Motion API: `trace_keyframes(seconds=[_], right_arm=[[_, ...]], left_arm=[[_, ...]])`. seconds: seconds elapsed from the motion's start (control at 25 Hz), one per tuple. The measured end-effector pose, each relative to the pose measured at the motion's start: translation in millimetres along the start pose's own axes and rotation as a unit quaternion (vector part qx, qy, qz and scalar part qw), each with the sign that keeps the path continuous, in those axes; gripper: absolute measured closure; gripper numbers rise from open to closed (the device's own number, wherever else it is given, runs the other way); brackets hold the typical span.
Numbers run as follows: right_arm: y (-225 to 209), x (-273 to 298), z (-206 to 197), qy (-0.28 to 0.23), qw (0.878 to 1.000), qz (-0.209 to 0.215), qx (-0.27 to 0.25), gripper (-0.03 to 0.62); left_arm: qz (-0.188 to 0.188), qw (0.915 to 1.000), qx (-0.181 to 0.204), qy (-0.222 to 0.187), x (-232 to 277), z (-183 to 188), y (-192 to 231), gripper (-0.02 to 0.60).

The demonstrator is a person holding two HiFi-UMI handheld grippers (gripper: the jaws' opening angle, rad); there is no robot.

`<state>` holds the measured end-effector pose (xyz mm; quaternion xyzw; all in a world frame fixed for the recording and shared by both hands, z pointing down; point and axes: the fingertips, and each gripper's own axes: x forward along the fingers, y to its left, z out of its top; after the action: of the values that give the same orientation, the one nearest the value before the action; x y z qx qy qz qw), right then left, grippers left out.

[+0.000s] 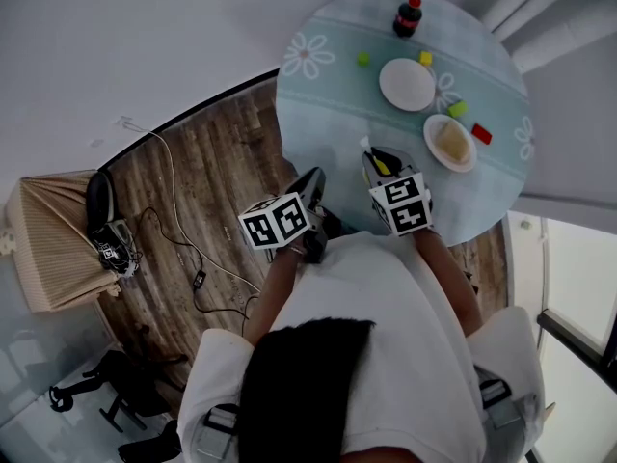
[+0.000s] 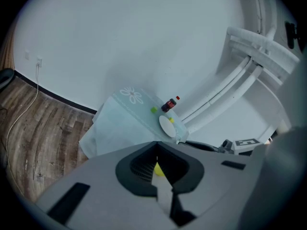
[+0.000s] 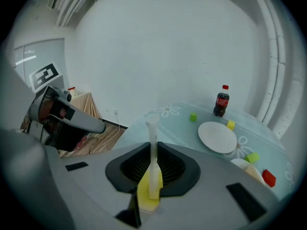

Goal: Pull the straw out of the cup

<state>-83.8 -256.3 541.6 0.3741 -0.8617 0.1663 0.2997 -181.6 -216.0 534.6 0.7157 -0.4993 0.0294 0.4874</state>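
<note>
A white straw point(image 3: 152, 143) stands upright between the jaws of my right gripper point(image 3: 153, 152), which is shut on it; its lower part looks pinched flat. Below the straw a yellow thing point(image 3: 145, 198) fills the gap; I cannot tell whether it is the cup. In the head view the right gripper point(image 1: 379, 159) hangs over the near edge of the round table point(image 1: 328, 114). My left gripper point(image 1: 312, 181) is off the table to its left, above the wooden floor. Its jaws point(image 2: 157, 150) meet in a thin seam where a bit of yellow point(image 2: 158, 169) shows.
On the pale blue flowered cloth stand a cola bottle point(image 1: 408, 17), a white plate point(image 1: 407, 84) and a dish with food point(image 1: 450, 142), with small green point(image 1: 362, 59), yellow point(image 1: 425, 58) and red point(image 1: 481, 134) blocks around them. Cables point(image 1: 183, 249) lie on the floor.
</note>
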Motion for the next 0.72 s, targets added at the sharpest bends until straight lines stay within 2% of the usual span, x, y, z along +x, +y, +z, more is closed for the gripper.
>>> trace_keyframes(seconds=[0.4, 0.72], right_arm=[[4, -15, 8, -0.031, 0.999, 0.011, -0.008, 0.536], [9, -59, 44, -0.109, 0.993, 0.031, -0.020, 0.536]], left_arm=[[0.007, 0.9999, 0.001, -0.009, -1, -4, -6, 0.572], [0.007, 0.9998, 0.011, -0.017, -1, -9, -19, 0.572]])
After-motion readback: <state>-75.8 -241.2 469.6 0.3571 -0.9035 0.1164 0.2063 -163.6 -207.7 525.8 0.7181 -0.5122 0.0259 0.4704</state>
